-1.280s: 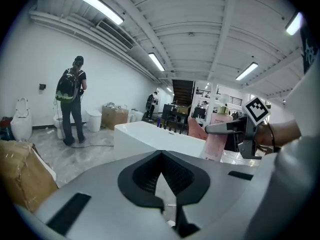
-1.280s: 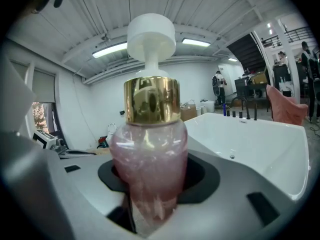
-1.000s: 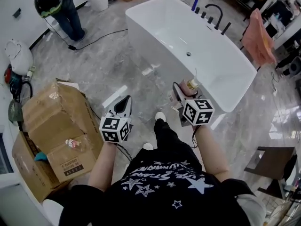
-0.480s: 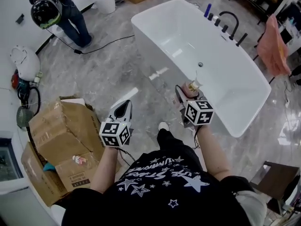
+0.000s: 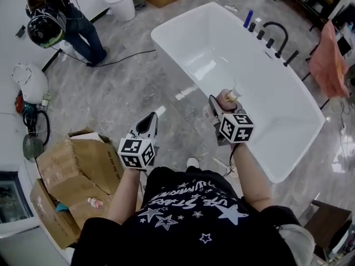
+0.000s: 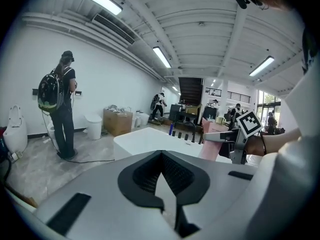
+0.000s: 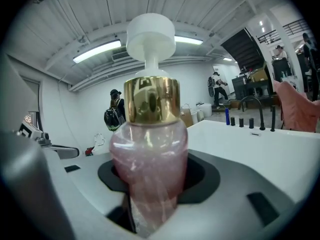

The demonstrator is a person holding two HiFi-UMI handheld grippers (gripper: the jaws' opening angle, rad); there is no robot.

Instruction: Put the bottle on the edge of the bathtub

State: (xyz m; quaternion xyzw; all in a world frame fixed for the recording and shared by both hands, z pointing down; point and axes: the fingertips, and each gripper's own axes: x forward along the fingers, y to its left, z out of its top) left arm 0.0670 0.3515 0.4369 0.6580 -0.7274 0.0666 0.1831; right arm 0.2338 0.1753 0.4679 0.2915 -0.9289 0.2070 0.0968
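A pink pump bottle point(image 5: 226, 98) with a gold collar and white pump top is held upright in my right gripper point(image 5: 221, 105), above the near long rim of the white bathtub point(image 5: 176, 53). In the right gripper view the bottle point(image 7: 149, 160) fills the middle, with the right gripper point(image 7: 150, 210) shut on its lower body and the bathtub's rim point(image 7: 250, 150) behind. My left gripper point(image 5: 147, 124) is shut and empty over the floor, left of the tub. In the left gripper view, the left gripper point(image 6: 166, 200) points at the bathtub point(image 6: 145, 140) and the bottle point(image 6: 210, 148).
Cardboard boxes point(image 5: 72, 173) stand at the lower left. A person with a backpack point(image 5: 47, 24) stands at the far left, with a cable point(image 5: 128, 54) on the floor nearby. A black faucet point(image 5: 277, 33) and blue bottle point(image 5: 248, 18) sit on the tub's far end. A pink towel point(image 5: 327, 60) hangs at the right.
The view has drawn closer to the bathtub. My right gripper has carried the bottle forward to above the tub's near rim. The left gripper has kept its place beside it.
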